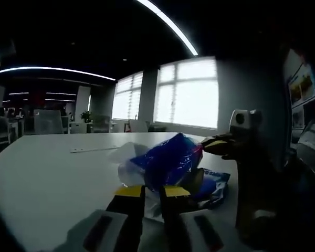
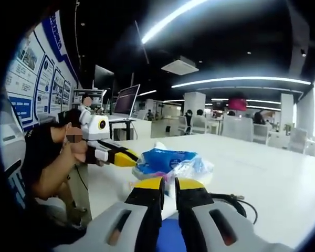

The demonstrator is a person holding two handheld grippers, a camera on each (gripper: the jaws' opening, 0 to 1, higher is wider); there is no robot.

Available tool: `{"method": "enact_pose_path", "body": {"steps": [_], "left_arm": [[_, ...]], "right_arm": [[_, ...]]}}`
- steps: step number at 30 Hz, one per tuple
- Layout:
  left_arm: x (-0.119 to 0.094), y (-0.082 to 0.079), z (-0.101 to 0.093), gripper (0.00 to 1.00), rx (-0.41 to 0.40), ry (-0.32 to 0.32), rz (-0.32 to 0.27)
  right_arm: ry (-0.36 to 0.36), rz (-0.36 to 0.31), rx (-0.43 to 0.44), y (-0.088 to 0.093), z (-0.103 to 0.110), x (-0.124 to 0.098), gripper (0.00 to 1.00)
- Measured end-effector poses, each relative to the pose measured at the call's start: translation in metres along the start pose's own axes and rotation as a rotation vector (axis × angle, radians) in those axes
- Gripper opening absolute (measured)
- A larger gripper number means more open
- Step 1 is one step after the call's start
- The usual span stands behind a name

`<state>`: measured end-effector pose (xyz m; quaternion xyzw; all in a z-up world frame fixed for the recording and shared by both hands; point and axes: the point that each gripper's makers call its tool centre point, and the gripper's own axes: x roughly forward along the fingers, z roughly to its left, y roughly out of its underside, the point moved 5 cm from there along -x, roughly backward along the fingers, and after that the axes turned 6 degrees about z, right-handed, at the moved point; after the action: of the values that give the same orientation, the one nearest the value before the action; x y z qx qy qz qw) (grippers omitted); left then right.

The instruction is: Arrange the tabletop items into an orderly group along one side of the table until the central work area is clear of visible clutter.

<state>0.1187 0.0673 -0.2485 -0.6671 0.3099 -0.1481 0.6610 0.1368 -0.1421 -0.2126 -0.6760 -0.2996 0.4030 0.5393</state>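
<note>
Both hand-held grippers, left (image 1: 152,192) and right (image 2: 169,185), look clenched near the crumpled blue bag (image 1: 170,161), contact unclear.

- Your blue plastic package (image 1: 170,163) lies crumpled on the white table (image 1: 52,173), a clear wrapper bunched around it.
- In your right gripper view the package (image 2: 165,160) sits near the table's edge.

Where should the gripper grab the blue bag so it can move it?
Probably the crinkly clear end of the blue bag, pinched from the side nearest the right gripper. That end sticks out loose and thin, so jaws can close on it. The left gripper already reaches the bag's opposite end.
</note>
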Motion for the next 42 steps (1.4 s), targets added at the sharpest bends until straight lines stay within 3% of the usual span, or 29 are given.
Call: {"method": "enact_pose_path", "body": {"steps": [9,14,23,36,42], "left_arm": [[-0.001,0.001,0.002,0.07,-0.012,0.003,-0.004],[-0.003,0.001,0.004,0.08,-0.013,-0.001,-0.006],[-0.001,0.002,0.004,0.09,-0.014,0.006,-0.009],[0.002,0.001,0.002,0.05,-0.002,0.023,-0.016],[0.0,-0.003,-0.004,0.02,0.071,0.02,-0.022]], "right_arm": [[0.003,0.011,0.01,0.002,-0.001,0.0,0.01],[0.014,-0.002,0.024,0.001,-0.004,0.0,0.15],[0.012,-0.007,0.015,-0.003,-0.002,0.008,0.21],[0.032,0.02,0.007,0.002,-0.003,0.013,0.11],[0.037,0.014,0.017,0.001,-0.003,0.012,0.05]]}}
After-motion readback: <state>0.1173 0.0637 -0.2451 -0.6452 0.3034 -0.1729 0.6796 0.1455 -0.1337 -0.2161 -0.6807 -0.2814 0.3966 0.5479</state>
